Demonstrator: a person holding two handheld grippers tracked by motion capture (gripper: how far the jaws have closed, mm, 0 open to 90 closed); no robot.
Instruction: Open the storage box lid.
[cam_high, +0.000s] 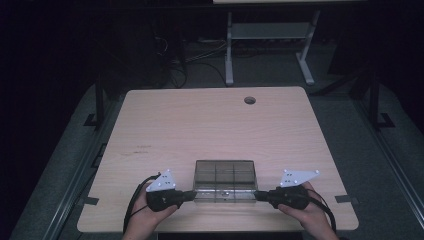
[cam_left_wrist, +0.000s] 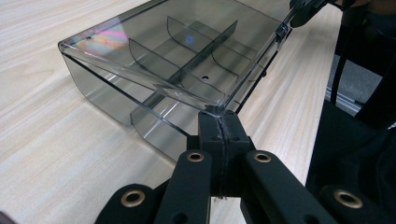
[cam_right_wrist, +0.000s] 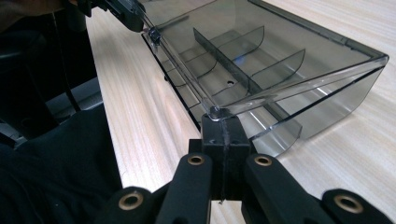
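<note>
High view: a clear divided box (cam_high: 225, 180) sits at 6 o'clock on the tabletop (cam_high: 200, 125), between the left tool (cam_high: 189, 196) and right tool (cam_high: 261, 195).

Left gripper view: the jaws, pressed together, pinch the lid's near corner.

Right gripper view: identical grip at the opposite corner.

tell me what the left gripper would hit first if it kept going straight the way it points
The left gripper is shut at the near corner of the clear divided box, so it would push into that box at once; beyond it lies the right gripper.
</note>
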